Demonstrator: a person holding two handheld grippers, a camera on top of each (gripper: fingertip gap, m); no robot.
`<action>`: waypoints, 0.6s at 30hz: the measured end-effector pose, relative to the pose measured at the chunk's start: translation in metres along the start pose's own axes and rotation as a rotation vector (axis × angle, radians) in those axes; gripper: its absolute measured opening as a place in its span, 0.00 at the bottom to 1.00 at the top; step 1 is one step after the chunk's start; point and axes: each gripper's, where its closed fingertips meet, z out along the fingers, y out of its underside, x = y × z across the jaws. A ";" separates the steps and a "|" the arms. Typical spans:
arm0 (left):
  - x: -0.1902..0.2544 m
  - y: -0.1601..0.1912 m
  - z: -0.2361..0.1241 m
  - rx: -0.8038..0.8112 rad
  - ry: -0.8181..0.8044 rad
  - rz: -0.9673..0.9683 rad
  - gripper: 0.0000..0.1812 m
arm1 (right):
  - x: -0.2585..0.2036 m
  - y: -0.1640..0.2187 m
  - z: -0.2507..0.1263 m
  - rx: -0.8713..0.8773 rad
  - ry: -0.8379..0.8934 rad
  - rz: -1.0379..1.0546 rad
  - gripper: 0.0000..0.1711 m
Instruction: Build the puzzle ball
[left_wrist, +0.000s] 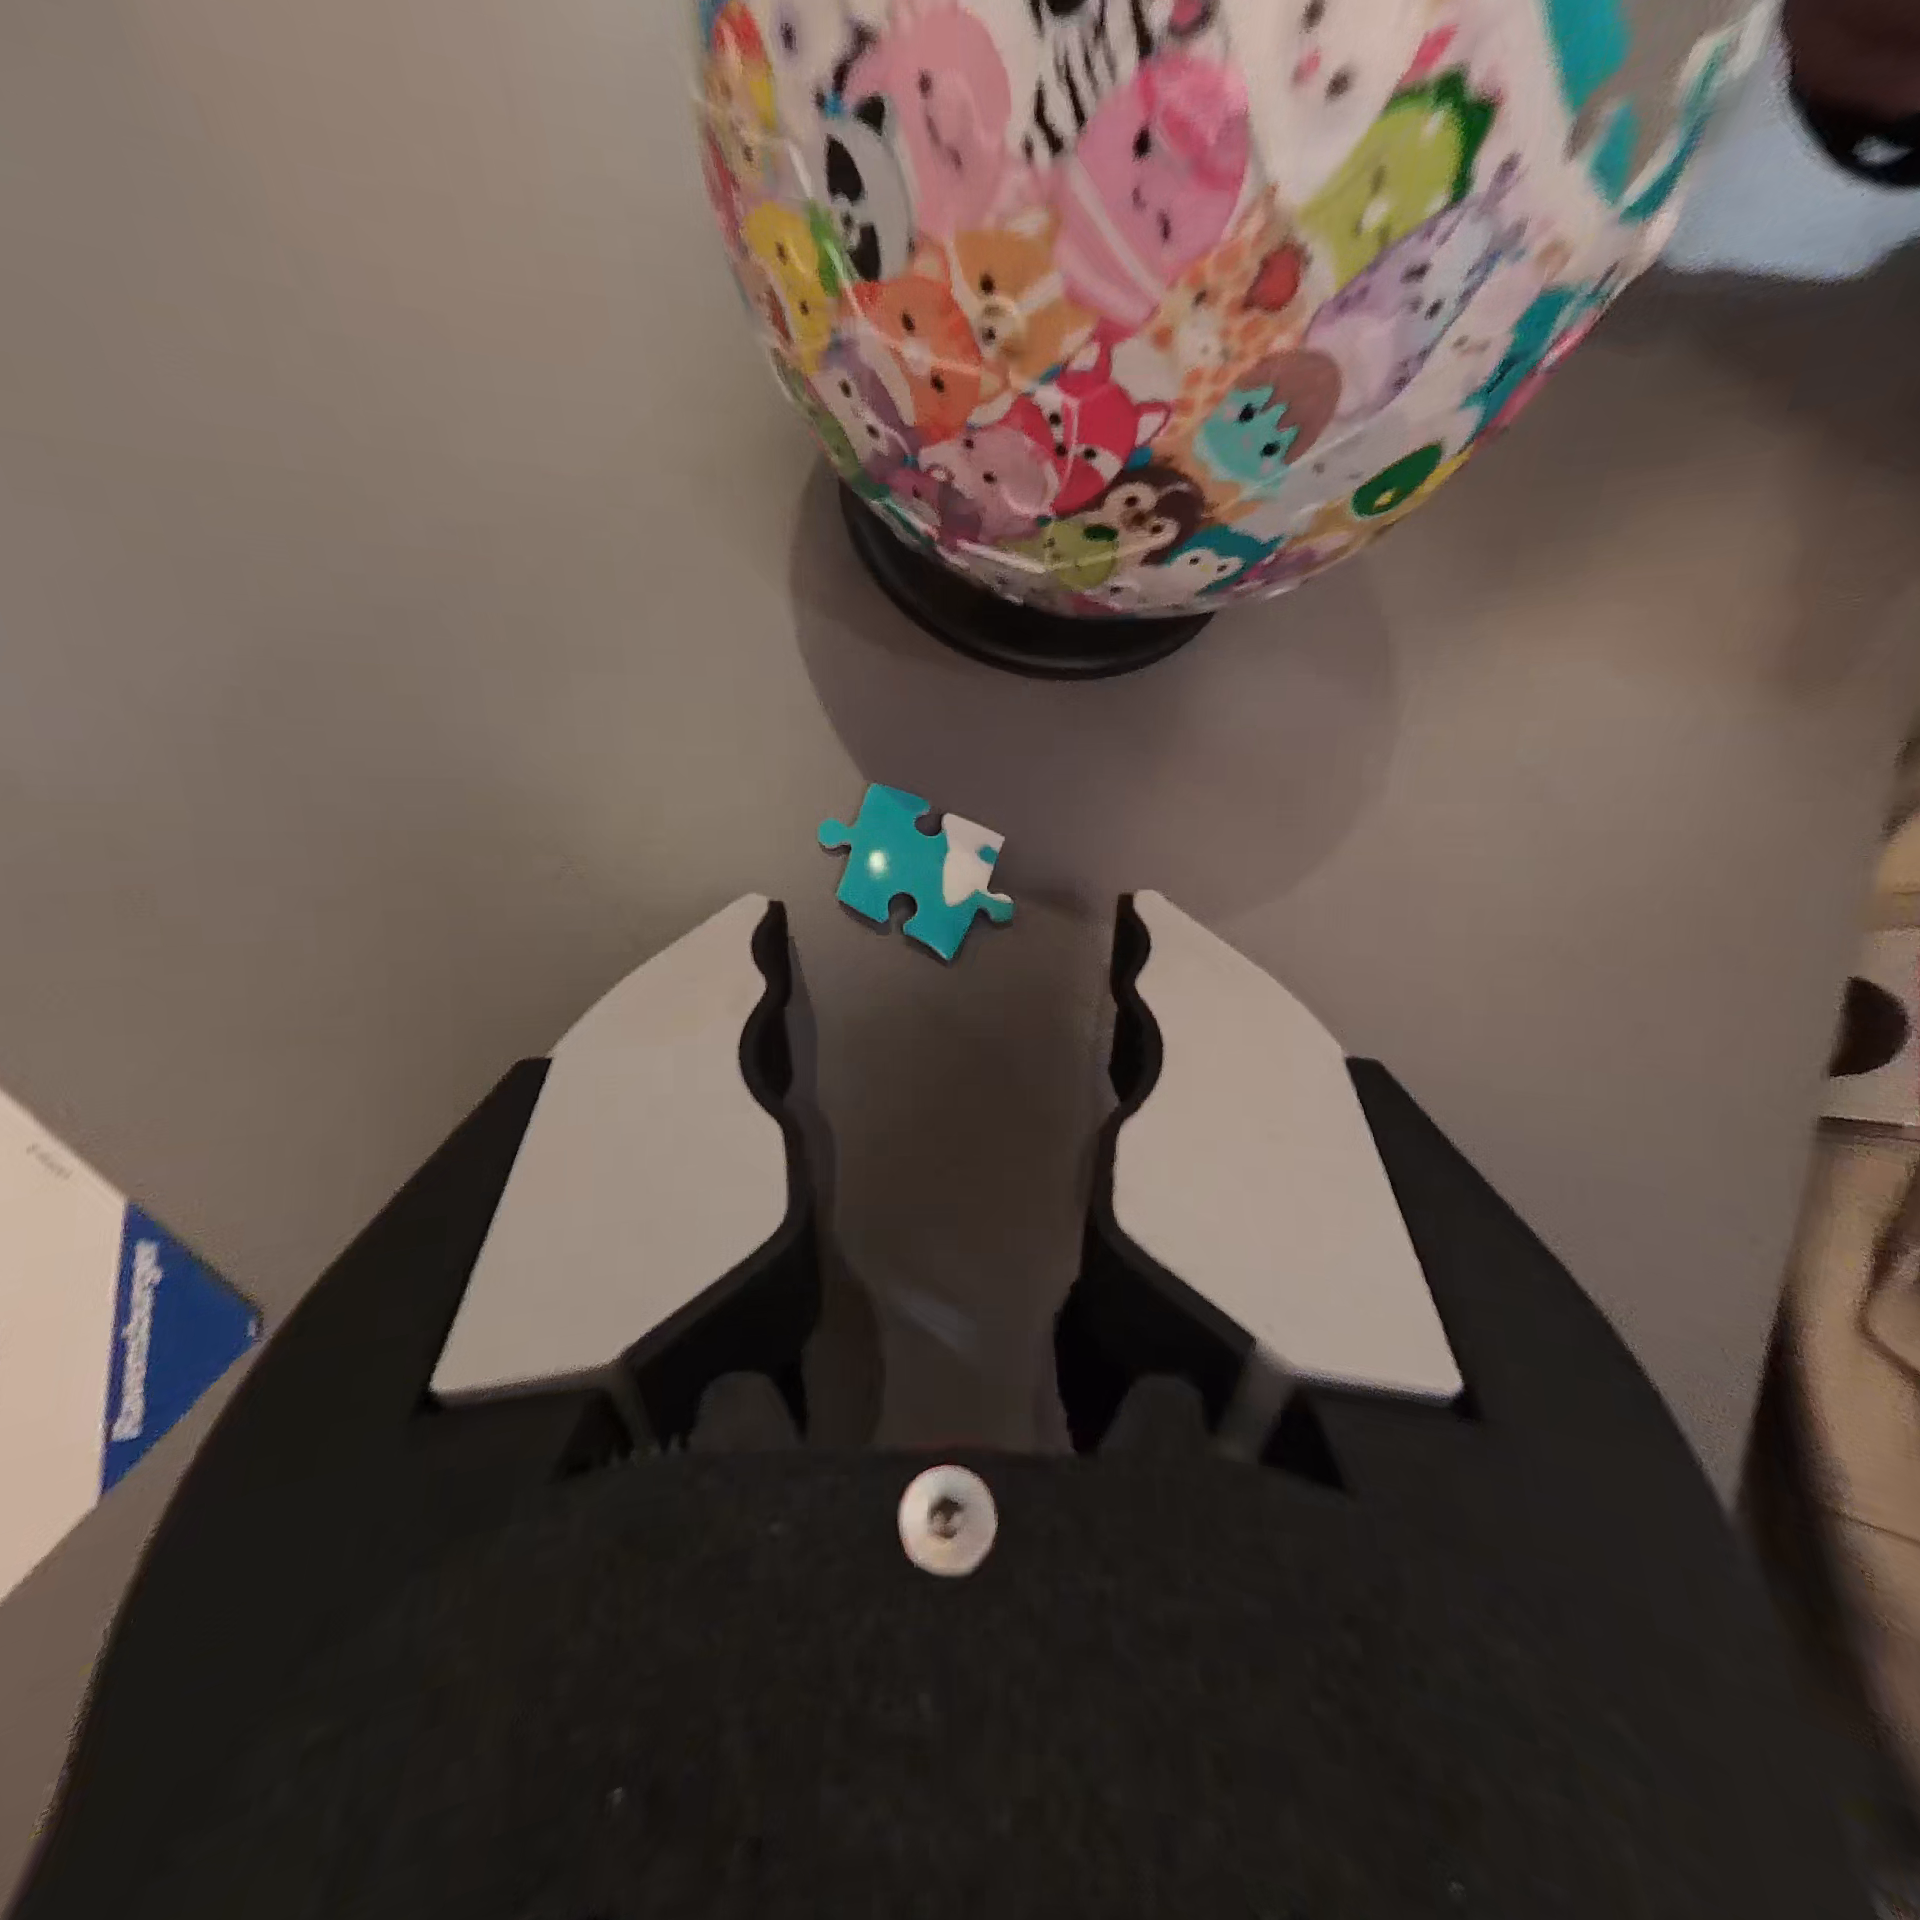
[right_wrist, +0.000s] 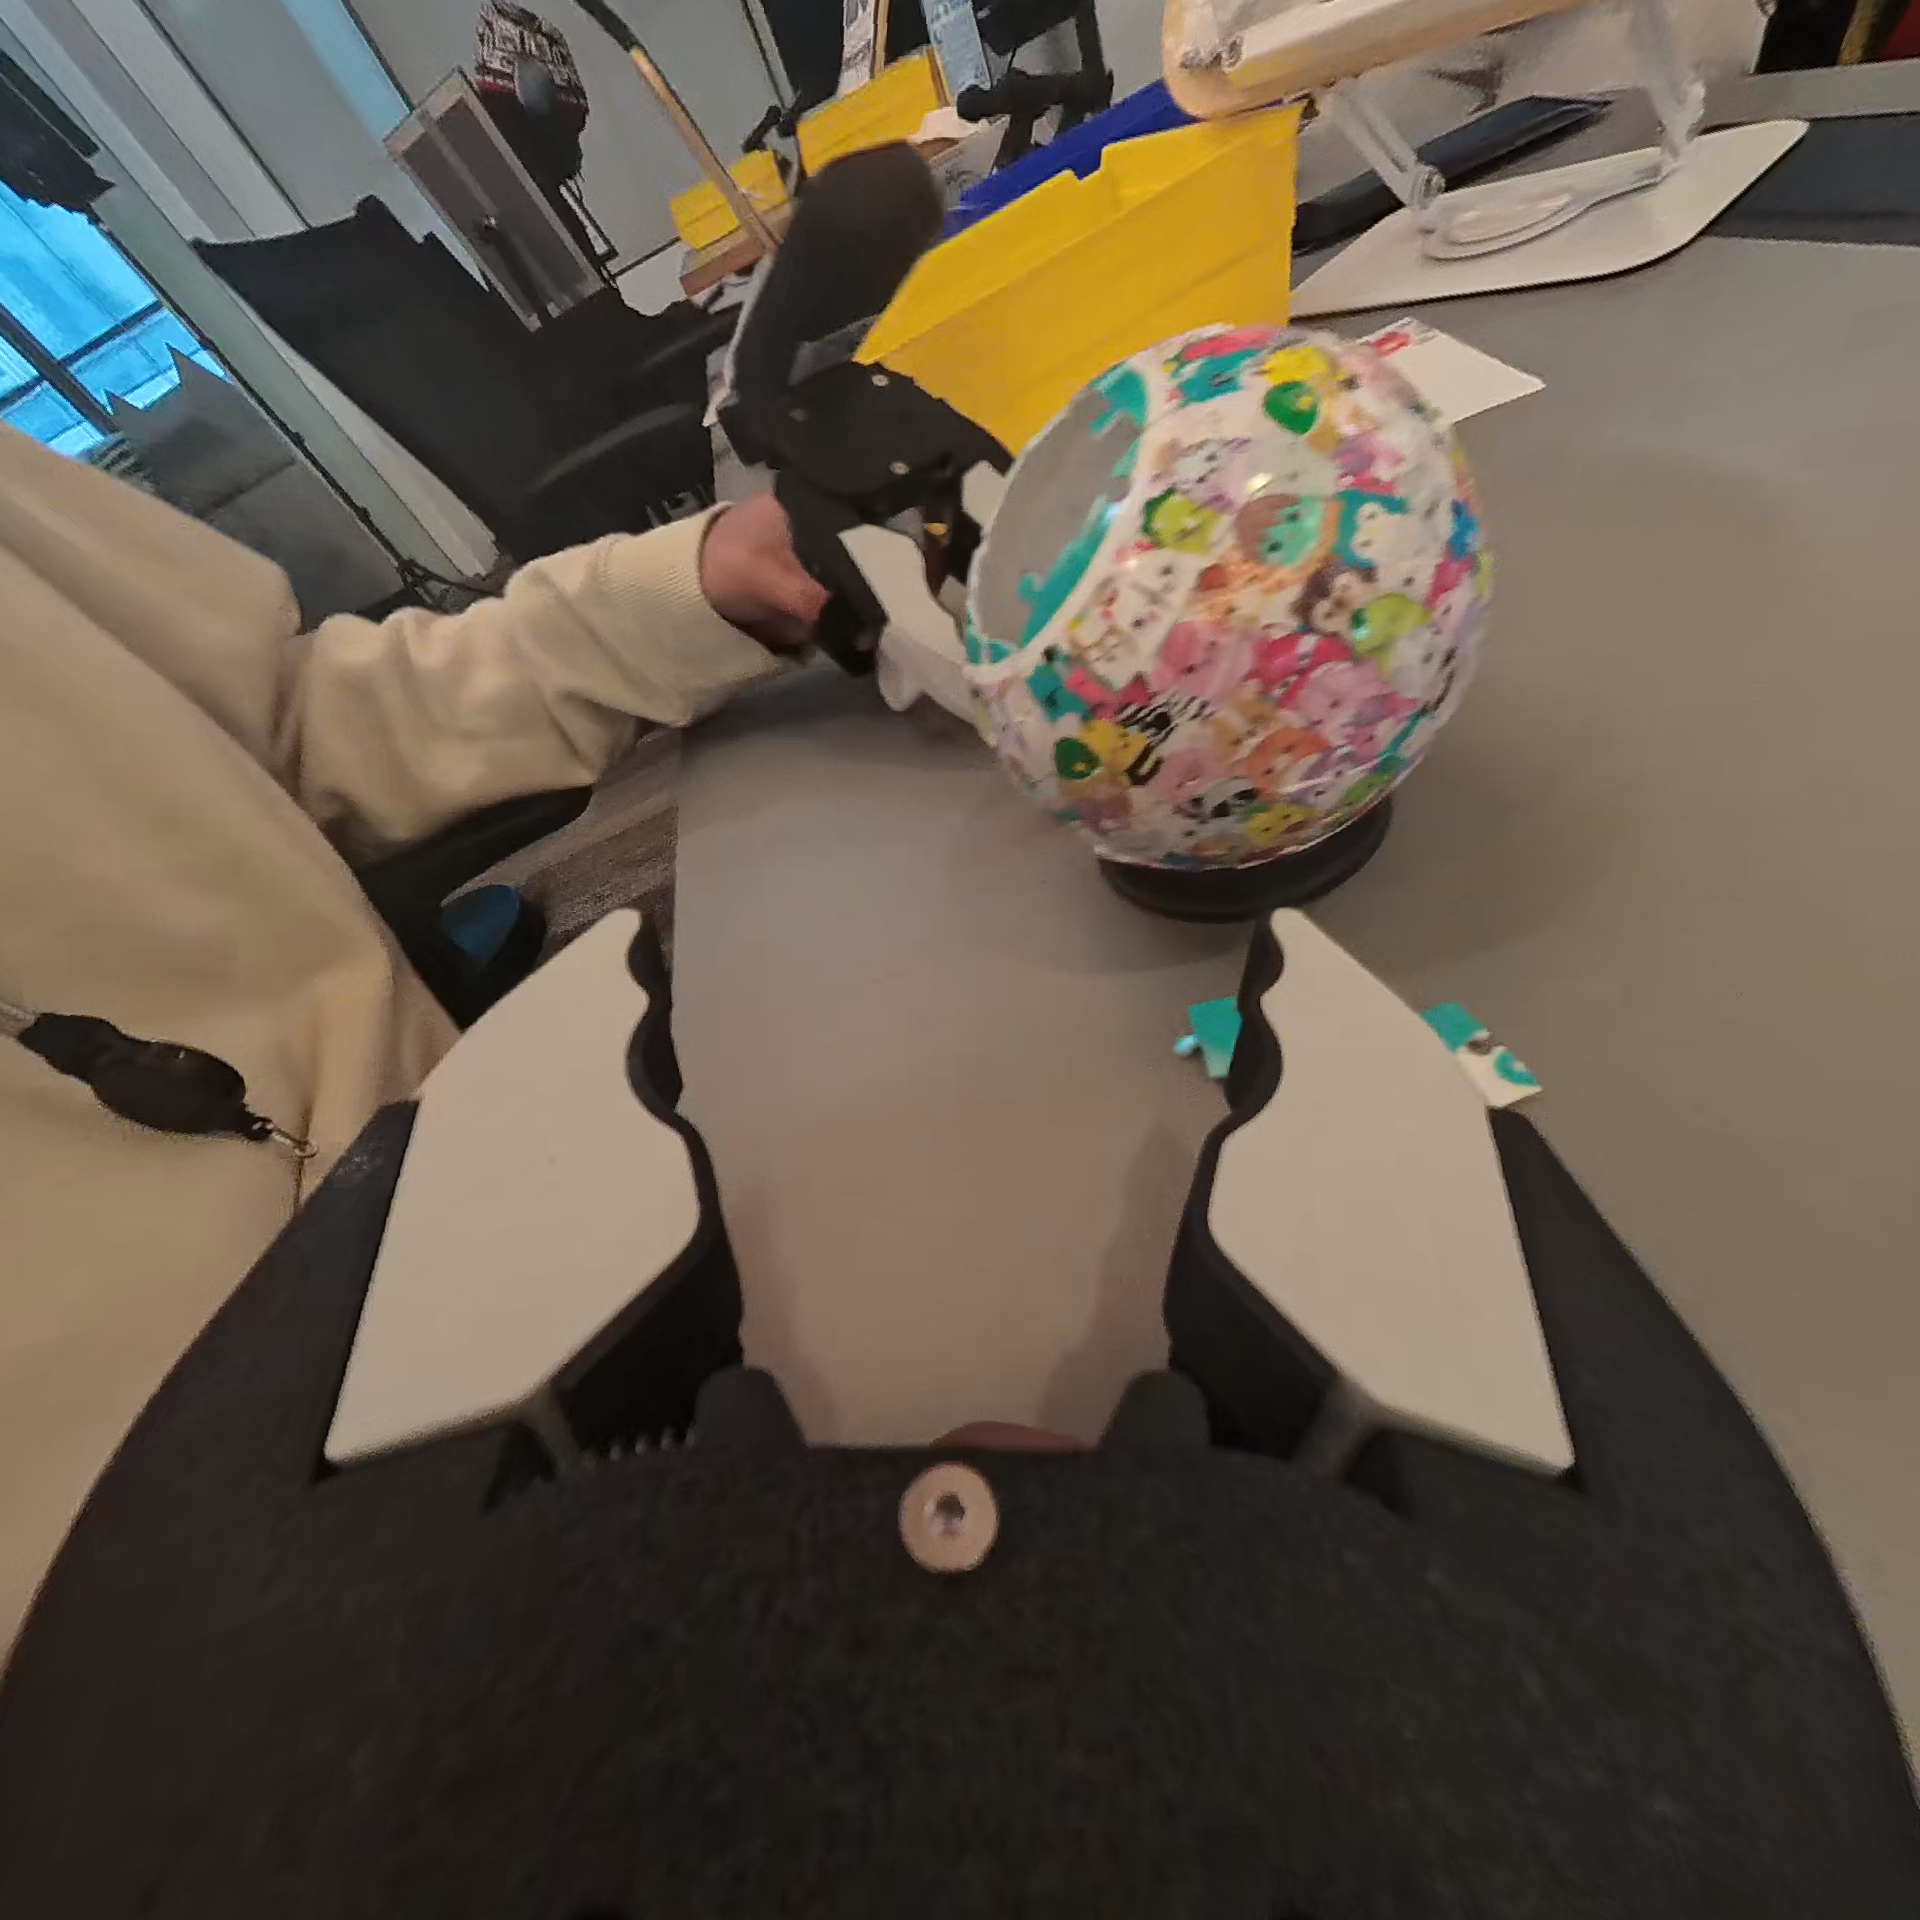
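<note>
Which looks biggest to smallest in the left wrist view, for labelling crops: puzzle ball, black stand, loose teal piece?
1. Puzzle ball, though cut off at the top edge.
2. Black stand, mostly hidden under the ball.
3. Loose teal piece, clearly smallest.

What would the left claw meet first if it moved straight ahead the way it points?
Probably the teal piece lying on the table just past the open left claw. Beyond it stands the ball on its black stand.

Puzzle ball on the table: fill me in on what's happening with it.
A person holds a two-finger gripper in each hand. The puzzle ball sits on a black stand, mostly built, with an open gap on one side. The left gripper is open just short of a loose teal piece. The right gripper is open and empty.
</note>
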 end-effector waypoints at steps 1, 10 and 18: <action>-0.001 0.002 0.005 -0.028 -0.005 0.015 0.33 | -0.005 0.004 0.000 -0.006 -0.001 -0.007 0.61; -0.005 0.001 0.012 -0.072 -0.075 0.112 0.15 | -0.011 0.025 0.003 -0.069 -0.016 0.009 0.58; 0.030 -0.051 -0.037 0.143 -0.176 0.284 0.15 | -0.025 0.004 0.008 -0.018 -0.028 -0.050 0.44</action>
